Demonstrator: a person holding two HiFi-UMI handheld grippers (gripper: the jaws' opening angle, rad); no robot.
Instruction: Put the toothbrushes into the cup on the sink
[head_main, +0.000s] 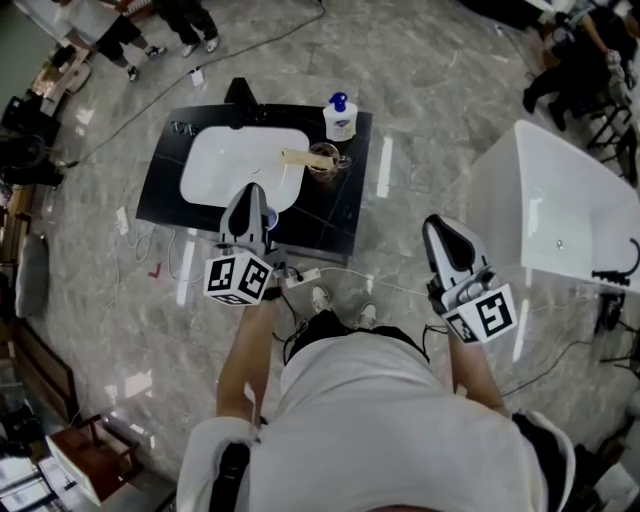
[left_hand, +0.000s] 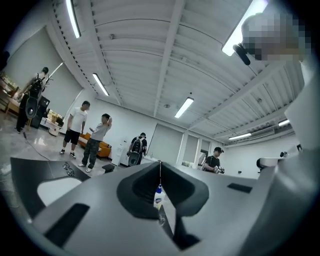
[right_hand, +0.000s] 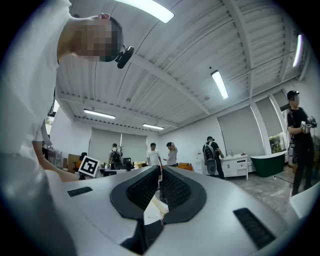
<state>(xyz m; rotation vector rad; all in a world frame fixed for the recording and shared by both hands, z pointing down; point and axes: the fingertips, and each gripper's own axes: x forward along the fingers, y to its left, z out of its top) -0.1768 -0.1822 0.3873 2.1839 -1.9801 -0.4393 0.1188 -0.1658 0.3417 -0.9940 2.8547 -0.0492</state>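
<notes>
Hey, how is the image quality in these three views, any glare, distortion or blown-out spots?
Head view: wide-angle bending at the edges, light streaks glaring off the polished floor, and the white sink basin nearly washed out. Left gripper view: strong fisheye with black corners; the ceiling strip light is blown out. Right gripper view: same fisheye vignette, overexposed ceiling light at the top.

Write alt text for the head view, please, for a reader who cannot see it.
From above, a person in a white shirt holds the left gripper and the right gripper, both shut and empty, before a black sink counter with a white basin. On the counter a cup holds a pale toothbrush leaning over the basin, beside a soap bottle.
</notes>
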